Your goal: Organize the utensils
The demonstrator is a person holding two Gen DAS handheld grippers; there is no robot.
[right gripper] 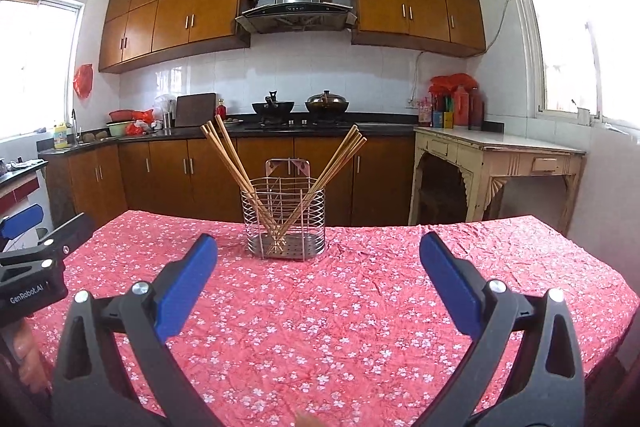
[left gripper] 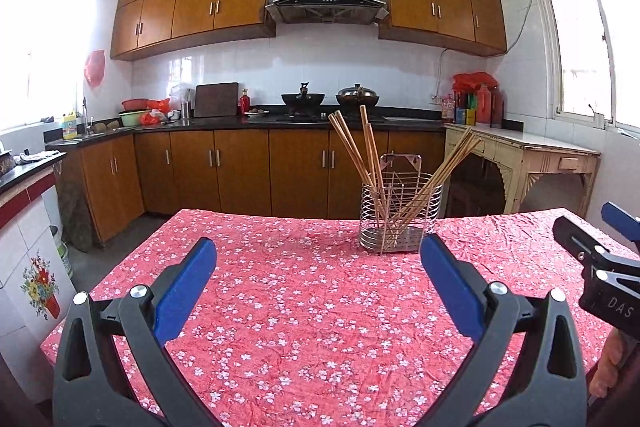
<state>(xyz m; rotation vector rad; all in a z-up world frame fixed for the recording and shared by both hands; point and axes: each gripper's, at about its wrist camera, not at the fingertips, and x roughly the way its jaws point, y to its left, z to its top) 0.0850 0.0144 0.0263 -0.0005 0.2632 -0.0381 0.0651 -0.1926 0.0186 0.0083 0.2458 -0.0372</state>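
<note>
Right wrist view takes in a kitchen, and most of the lower frame is a tabletop under a red flowered cloth, bare except for one thing. Near its far edge, just left of the frame's centre, stands a wire basket with a solid metal base. Wooden chopsticks lean out of it in two fans, one toward the upper left and one toward the upper right, crossing low inside the basket. In the left wrist view the same basket sits right of centre with its chopsticks spread the same way. The right tongs fill the lower frame with their blue pads wide apart and nothing between them; the left tongs are spread just as wide and empty, and both are well short of the basket. No loose utensil lies on the cloth in either view, so the sorting looks either finished or paused between picks. If more is wanted, the likely next move is to reach forward to the basket and close on the chopsticks to gather the two fans together.
</note>
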